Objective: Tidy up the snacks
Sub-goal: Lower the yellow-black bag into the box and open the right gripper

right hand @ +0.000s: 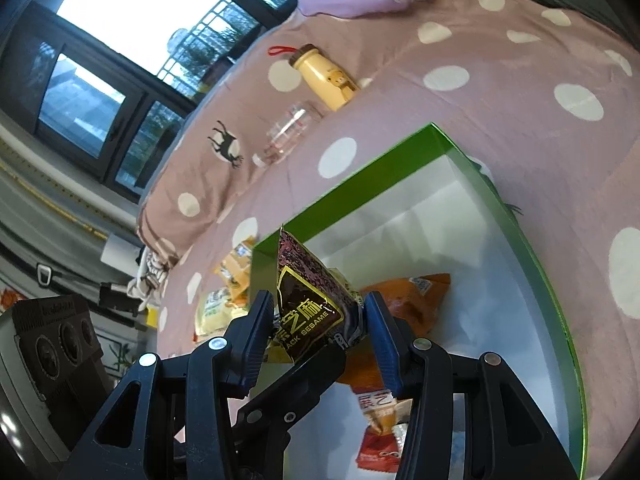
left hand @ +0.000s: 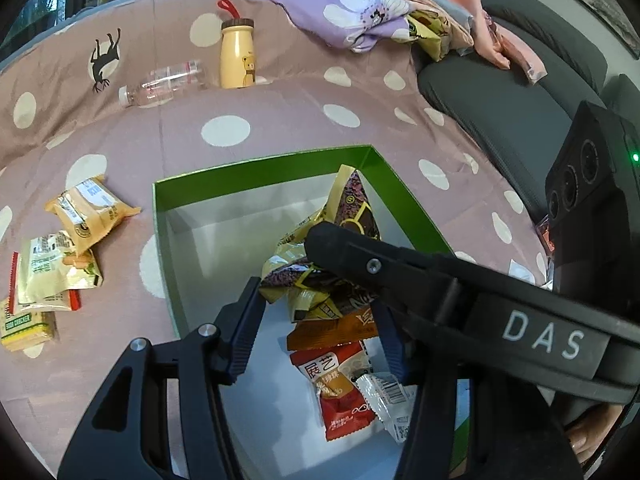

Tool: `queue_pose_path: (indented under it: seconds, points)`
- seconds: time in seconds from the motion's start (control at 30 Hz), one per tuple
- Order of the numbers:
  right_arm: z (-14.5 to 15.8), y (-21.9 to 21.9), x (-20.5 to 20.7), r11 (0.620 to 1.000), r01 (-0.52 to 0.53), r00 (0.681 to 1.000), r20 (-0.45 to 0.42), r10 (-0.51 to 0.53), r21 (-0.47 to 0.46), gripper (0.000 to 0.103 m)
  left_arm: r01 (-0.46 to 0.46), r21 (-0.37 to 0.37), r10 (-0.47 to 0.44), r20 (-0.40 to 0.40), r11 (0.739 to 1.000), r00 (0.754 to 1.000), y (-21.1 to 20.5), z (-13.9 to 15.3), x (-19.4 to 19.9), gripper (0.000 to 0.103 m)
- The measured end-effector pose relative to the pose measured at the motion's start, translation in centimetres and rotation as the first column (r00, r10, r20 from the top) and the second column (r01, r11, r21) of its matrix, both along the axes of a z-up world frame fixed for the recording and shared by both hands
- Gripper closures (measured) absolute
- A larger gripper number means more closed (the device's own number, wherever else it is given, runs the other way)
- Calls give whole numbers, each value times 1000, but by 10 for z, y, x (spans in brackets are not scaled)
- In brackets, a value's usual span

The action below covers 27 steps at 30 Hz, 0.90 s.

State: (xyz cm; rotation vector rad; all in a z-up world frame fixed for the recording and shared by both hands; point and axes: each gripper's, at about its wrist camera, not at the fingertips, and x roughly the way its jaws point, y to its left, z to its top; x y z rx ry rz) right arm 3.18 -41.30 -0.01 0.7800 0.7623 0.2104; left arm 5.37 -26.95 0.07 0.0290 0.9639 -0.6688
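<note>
A green-rimmed box (left hand: 256,170) with a white inside lies on the spotted bedspread and holds several snack packets, among them an orange one (left hand: 332,330) and a red one (left hand: 340,392). My right gripper (right hand: 318,322) is shut on a dark black-sesame packet (right hand: 308,296) and holds it above the box (right hand: 400,152). The right gripper's arm (left hand: 440,280) crosses the left wrist view, with the packet (left hand: 356,208) at its tip. My left gripper (left hand: 320,320) hangs open and empty over the box.
Three loose snack packets lie left of the box: a yellow one (left hand: 90,212), a pale green one (left hand: 48,272) and a cracker pack (left hand: 26,322). A clear bottle (left hand: 160,84) and a yellow bear bottle (left hand: 236,56) lie beyond. Clothes (left hand: 360,12) and a grey sofa (left hand: 500,112) lie at the right.
</note>
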Motion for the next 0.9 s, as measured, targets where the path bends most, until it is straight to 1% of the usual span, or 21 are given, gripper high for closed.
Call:
queue_pose_path:
  seconds: [0.2,0.47,0.67,0.9]
  points:
    - [-4,-4,-1,1000,10,1000,3,-10,7,52,4,13,-4,11,1000,1000,-3,-1,1,50]
    - [-5,-1,1,1000,-1,1000,14,1,16,52,-13,24,13,20,1000,1000,1,0,0,50]
    - [0,6,3,1000,-22,999,46,21,20,52,-32,38,30,44,999,999,8,5,0,50]
    - [-5,12,11,998,-45,998,38,43,39,52,-55,55,53,30,997,998,13,-1,6,50]
